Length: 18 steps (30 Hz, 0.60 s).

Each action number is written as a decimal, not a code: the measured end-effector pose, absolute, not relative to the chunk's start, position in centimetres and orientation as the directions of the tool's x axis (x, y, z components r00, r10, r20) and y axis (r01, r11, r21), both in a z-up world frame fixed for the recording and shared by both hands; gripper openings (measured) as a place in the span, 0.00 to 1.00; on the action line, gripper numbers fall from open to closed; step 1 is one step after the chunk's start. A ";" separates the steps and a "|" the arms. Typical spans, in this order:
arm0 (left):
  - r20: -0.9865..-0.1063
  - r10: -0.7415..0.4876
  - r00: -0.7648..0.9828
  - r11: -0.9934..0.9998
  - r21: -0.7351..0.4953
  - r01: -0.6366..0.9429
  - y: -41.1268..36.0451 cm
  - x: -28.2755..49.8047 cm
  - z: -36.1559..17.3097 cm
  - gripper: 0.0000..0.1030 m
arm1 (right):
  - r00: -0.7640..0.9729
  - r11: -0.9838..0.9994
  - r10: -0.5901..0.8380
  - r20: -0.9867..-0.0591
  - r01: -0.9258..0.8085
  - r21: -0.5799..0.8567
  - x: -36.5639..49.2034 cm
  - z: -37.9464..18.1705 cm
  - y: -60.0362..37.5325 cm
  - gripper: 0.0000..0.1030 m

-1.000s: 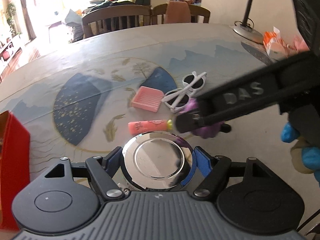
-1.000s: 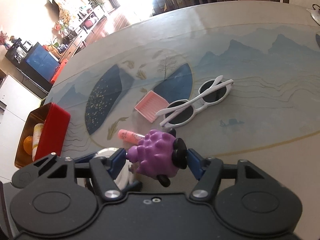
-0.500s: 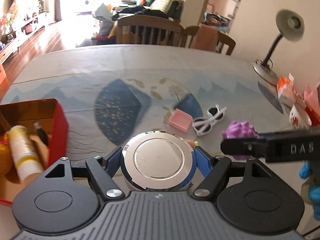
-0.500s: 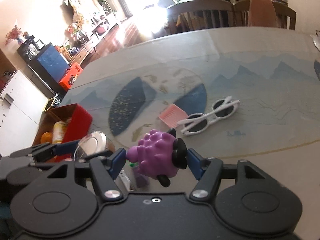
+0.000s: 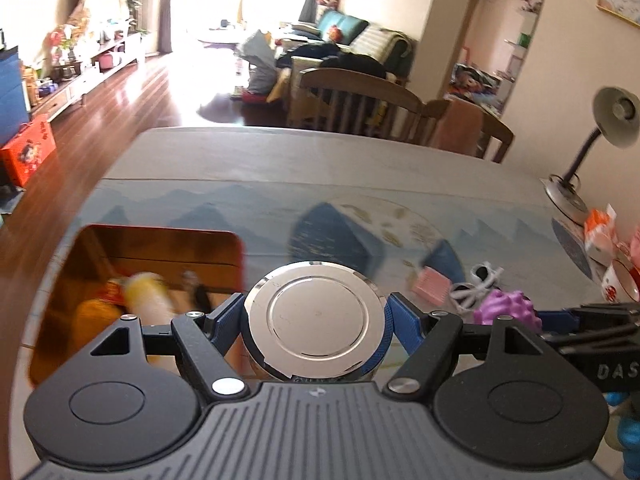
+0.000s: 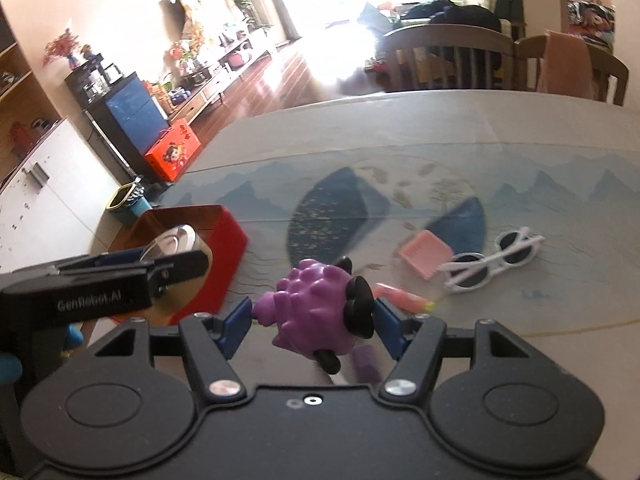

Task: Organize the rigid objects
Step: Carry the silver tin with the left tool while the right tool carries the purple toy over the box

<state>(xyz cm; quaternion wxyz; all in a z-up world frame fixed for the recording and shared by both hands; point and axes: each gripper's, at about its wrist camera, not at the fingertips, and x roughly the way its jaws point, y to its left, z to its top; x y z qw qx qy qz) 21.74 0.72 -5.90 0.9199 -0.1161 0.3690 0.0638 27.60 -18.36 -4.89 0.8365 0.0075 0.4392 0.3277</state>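
Carrying loads boxward: left gripper (image 5: 316, 320) clamping tin (image 5: 316, 314), right gripper (image 6: 314, 318) clamping sheep (image 6: 316, 308); next, hovering over red box (image 5: 236, 248), then releasing.

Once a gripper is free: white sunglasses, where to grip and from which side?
Probably the bridge of the sunglasses, from above. They lie flat on the table, apparently folded, so the bridge is the narrowest part between the two lenses. Set the jaws across it; the lenses are wider, and slick. The pink comb lies close on the left.
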 end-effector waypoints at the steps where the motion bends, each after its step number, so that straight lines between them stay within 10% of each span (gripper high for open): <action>1: -0.694 0.044 0.718 0.963 -0.162 -0.215 1.5 21.6 -5.8 0.74 | 0.396 0.780 0.559 -0.729 -0.549 0.300 27.4 -4.8 -17.8 0.64; 18: -0.724 0.139 0.675 0.939 -0.120 -0.321 12.6 21.1 -6.3 0.74 | 0.353 0.691 0.601 -0.717 -0.681 0.244 25.4 -4.2 -6.6 0.64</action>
